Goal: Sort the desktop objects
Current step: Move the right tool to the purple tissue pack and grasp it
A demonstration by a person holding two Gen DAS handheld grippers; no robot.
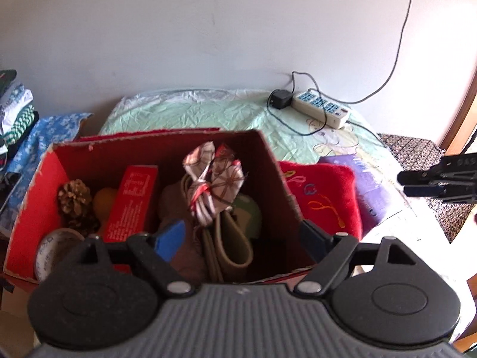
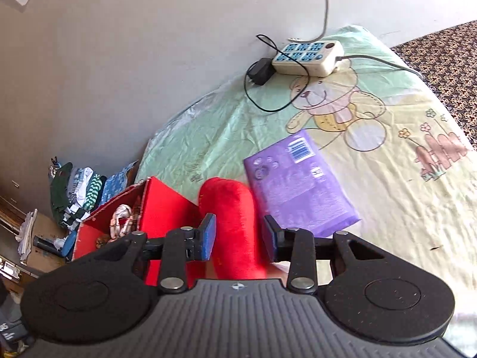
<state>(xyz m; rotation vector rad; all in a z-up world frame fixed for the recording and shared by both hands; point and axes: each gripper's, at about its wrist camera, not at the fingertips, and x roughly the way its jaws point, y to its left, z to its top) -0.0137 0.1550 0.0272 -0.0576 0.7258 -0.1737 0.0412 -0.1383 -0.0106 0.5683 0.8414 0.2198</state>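
Note:
An open red cardboard box (image 1: 38,179) stands on the bed; it also shows in the right wrist view (image 2: 161,205). Inside lie a patterned cloth bundle (image 1: 213,179), a pine cone (image 1: 74,200), a red carton (image 1: 131,200), a tape roll (image 1: 52,250) and a beige strap (image 1: 235,238). My left gripper (image 1: 241,238) is open above the box, empty. A red plush pillow (image 2: 235,223) lies right of the box, next to a purple packet (image 2: 298,185). My right gripper (image 2: 238,235) is open, its fingers either side of the pillow.
A white power strip (image 2: 307,53) with a black adapter (image 2: 261,71) and cables lies by the wall on the green bear-print sheet (image 2: 387,149). Folded clothes (image 1: 15,113) are stacked at the left. A dark patterned blanket (image 1: 417,149) is at the right.

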